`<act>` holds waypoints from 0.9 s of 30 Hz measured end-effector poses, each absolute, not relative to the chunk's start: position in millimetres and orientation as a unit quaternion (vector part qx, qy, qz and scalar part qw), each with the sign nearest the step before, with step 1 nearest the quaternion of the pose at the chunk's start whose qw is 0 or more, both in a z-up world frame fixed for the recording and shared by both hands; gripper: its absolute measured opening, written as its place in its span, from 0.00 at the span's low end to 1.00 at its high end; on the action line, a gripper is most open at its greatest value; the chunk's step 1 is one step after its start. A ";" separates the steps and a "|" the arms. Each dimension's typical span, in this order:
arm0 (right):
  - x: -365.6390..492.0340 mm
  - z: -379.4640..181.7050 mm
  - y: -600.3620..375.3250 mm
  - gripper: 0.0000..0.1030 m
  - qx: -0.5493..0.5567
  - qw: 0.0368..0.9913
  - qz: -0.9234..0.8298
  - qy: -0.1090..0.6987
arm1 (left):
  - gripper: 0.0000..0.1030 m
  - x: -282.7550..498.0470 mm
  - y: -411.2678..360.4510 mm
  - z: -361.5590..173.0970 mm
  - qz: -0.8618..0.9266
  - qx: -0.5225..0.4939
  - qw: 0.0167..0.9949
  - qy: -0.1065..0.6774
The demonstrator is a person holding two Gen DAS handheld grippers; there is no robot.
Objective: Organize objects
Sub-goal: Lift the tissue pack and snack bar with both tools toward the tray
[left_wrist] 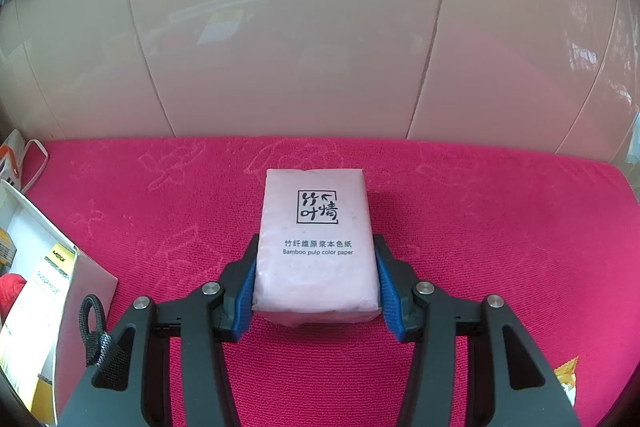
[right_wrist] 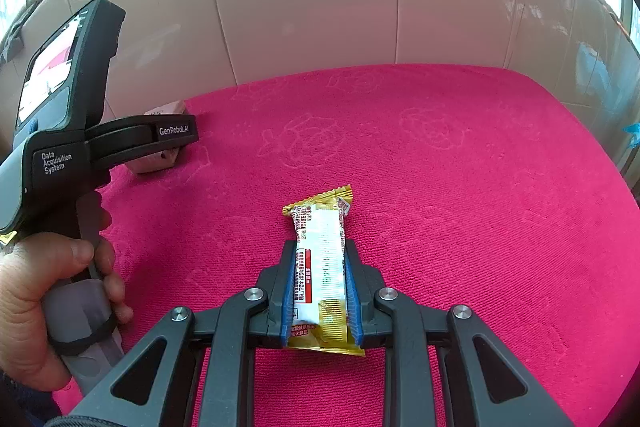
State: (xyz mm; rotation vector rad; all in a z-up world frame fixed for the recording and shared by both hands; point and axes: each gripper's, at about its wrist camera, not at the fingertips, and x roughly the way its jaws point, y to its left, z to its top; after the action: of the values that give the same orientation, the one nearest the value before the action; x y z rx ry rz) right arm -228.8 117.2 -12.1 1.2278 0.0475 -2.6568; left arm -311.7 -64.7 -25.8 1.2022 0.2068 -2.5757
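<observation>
In the left wrist view, my left gripper (left_wrist: 316,247) is shut on a pale pink tissue pack (left_wrist: 316,247) printed "Bamboo pulp color paper", which rests on the magenta cloth (left_wrist: 480,227). In the right wrist view, my right gripper (right_wrist: 320,259) is shut on a yellow and white snack bar wrapper (right_wrist: 320,275) lying lengthwise between the blue pads (right_wrist: 289,291). The left gripper's body (right_wrist: 76,131) and the hand holding it show at the left of that view, with the tissue pack (right_wrist: 160,159) partly hidden behind its fingers.
An open white box (left_wrist: 52,291) holding packets and a red item stands at the left edge of the cloth. A beige panelled wall (left_wrist: 280,47) rises right behind the cloth. A yellow wrapper corner (left_wrist: 566,375) shows at the lower right.
</observation>
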 end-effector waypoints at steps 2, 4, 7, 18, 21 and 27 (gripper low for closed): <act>-228.2 -12.2 115.5 0.22 0.416 0.106 -0.903 0.016 | 0.49 -311.5 -64.2 -25.8 -0.894 0.417 0.145 0.073; -228.2 -12.6 116.1 0.22 0.416 0.103 -0.904 0.014 | 0.48 -310.9 -63.7 -25.6 -0.895 0.416 0.145 0.076; -230.1 -14.6 112.7 0.22 0.415 0.099 -0.904 0.017 | 0.48 -307.7 -65.1 -25.1 -0.895 0.412 0.151 0.087; -225.3 -6.8 127.1 0.22 0.372 0.074 -0.925 -0.019 | 0.47 -286.3 -56.8 -14.7 -0.905 0.371 0.178 0.104; -216.2 0.3 126.0 0.22 0.348 0.068 -0.935 -0.013 | 0.47 -278.1 -41.0 -6.0 -0.919 0.343 0.179 0.081; -206.7 9.7 122.9 0.22 0.304 0.057 -0.951 -0.002 | 0.48 -262.0 2.7 9.6 -0.945 0.280 0.172 0.010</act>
State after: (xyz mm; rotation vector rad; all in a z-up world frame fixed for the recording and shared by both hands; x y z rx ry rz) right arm -206.7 122.9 9.7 0.9228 -0.0075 -2.8841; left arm -262.0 2.7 9.6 0.7941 0.0296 -2.6810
